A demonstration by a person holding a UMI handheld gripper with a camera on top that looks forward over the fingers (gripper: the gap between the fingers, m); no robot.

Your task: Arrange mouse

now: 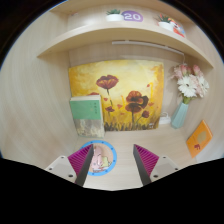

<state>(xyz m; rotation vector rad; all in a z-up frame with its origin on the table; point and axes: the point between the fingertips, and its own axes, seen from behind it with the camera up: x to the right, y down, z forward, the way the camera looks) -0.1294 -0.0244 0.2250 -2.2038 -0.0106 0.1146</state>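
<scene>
No mouse shows in the gripper view. A round mat with a blue rim and a pale cartoon print [103, 157] lies flat on the light desk [125, 140], just ahead of my left finger, which covers its left part. My gripper [115, 165] is open and empty, with only bare desk between its magenta pads.
A poppy painting [118, 95] leans on the back wall. A green box [86, 113] stands to its left. A blue vase of white and pink flowers [183, 100] and an orange card [199, 137] are on the right. Shelves [120, 35] hang above.
</scene>
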